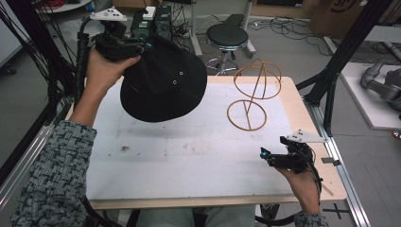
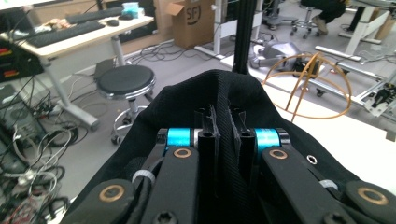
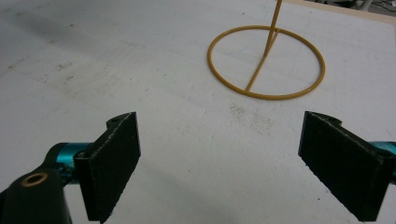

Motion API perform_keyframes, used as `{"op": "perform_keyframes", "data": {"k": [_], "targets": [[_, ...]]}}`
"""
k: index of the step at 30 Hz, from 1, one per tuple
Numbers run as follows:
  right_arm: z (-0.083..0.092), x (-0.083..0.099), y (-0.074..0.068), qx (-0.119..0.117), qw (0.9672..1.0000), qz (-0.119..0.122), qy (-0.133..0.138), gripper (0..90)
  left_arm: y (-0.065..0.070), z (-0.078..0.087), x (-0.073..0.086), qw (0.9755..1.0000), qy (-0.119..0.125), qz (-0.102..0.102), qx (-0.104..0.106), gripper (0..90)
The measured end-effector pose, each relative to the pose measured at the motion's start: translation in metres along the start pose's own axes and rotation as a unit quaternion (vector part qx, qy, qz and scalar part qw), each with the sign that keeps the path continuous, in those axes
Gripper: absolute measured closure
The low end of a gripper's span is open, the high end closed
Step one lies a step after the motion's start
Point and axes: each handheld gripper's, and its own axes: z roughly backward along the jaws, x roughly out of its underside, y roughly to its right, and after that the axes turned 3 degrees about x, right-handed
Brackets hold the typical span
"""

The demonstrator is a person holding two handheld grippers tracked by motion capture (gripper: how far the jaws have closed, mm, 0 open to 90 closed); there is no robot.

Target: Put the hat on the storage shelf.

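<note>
A black bucket hat (image 1: 163,82) hangs in the air over the table's far left, held by its brim. My left gripper (image 1: 142,47) is shut on that brim; in the left gripper view the black fabric (image 2: 224,140) is pinched between the two jaws. A wooden wire hat stand (image 1: 253,94), with a round base ring (image 3: 266,63) and a dome on a stem, stands at the far right of the white table (image 1: 189,156). My right gripper (image 1: 269,156) rests low near the table's right edge, open wide, nothing between its fingers (image 3: 114,163), facing the stand's base.
A black round stool (image 1: 227,35) stands beyond the table's far edge. Cables and computer boxes lie on the floor at the back left. A black frame post (image 1: 340,61) rises at the table's right rear corner.
</note>
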Motion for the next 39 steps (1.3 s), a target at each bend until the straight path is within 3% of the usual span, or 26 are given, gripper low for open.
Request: {"op": "perform_keyframes", "data": {"k": [9, 17, 30, 39], "targets": [[0.008, 0.001, 0.0, 0.001, 0.9999, -0.004, 0.01, 12.5, 0.01, -0.026, -0.016, 0.9993, 0.01, -0.013, 0.032, 84.1], [0.01, 0.003, -0.001, -0.001, 0.9999, -0.003, 0.012, 12.6, 0.015, -0.046, -0.033, 0.9976, 0.022, -0.011, 0.064, 84.0], [0.016, 0.004, 0.002, -0.002, 0.9997, -0.011, 0.021, 12.6, 0.028, -0.088, -0.051, 0.9959, 0.036, -0.006, 0.082, 84.0], [0.02, 0.005, 0.004, 0.0, 0.9995, -0.013, 0.029, 12.6, 0.039, -0.125, -0.056, 0.9946, 0.03, -0.001, 0.099, 83.9]]}}
